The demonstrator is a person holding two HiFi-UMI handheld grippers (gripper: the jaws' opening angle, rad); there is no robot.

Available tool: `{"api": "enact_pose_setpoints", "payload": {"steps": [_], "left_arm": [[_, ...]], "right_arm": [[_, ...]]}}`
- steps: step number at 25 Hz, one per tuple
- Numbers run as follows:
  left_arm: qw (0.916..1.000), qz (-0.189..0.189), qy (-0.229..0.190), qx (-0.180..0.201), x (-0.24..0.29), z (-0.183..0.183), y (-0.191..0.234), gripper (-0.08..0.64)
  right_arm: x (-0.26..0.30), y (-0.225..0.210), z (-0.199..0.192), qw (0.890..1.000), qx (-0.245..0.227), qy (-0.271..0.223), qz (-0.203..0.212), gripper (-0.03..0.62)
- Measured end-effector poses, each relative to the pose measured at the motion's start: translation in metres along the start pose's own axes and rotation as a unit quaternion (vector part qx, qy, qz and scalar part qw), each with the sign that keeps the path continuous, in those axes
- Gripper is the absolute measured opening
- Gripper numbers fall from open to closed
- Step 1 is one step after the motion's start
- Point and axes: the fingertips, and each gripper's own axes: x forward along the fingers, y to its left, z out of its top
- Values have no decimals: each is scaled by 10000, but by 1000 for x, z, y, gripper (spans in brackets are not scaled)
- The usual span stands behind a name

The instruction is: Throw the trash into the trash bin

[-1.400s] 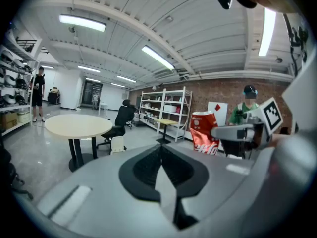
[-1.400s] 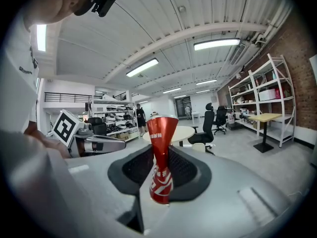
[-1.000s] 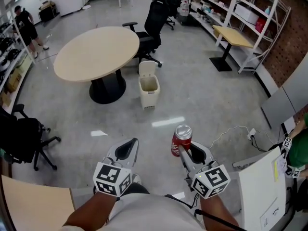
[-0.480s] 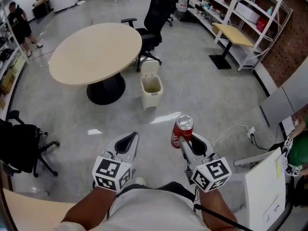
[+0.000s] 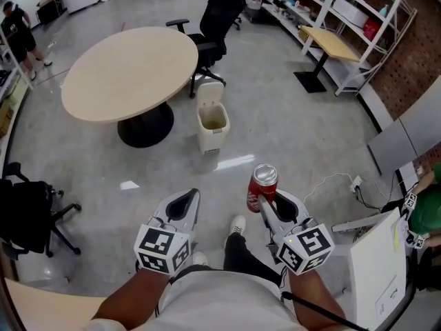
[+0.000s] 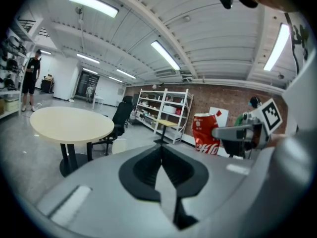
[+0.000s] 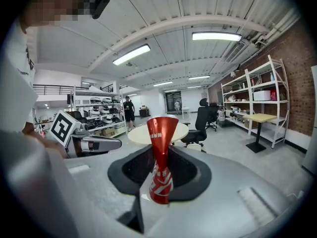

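Firmly, the jaws of the right gripper (image 5: pixel 266 204) were pressed on a red soda can (image 5: pixel 260 189), pinching it at its dented waist, so that it stood upright between them with its silver top facing up. In the right gripper view the can filled the gap between the jaws, wide at the rim and squeezed thin lower down. Beside it, the left gripper (image 5: pixel 186 205) had its jaws closed together with nothing between them, and it was held level with the right one, the two a little apart. Below and between the grippers, the person's shoe (image 5: pixel 238 224) rested on the grey floor (image 5: pixel 289 136). Farther ahead stood the trash bin (image 5: pixel 210 141), cream-coloured, its lid tipped up and back; it seemed to be empty, though its inside was too small to tell for sure. The bin was well apart from the can, just beside the dark foot of a round table (image 5: pixel 131 67). A black office chair (image 5: pixel 212 21) stood behind the bin, and white shelving (image 5: pixel 348 9) lined the brick wall at the right
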Motion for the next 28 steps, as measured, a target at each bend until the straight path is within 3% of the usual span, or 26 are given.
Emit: {"api": "enact_pose_setpoints", "payload": {"steps": [10,28], "left_arm": [[9996,286,-41,-8,12,9,18,9],[9984,558,20,7,102,44,36,9]], "right_arm": [[40,-12,8,9995,-26,-63,319,94],[107,-101,31,9976,97,-132,666,94]]}}
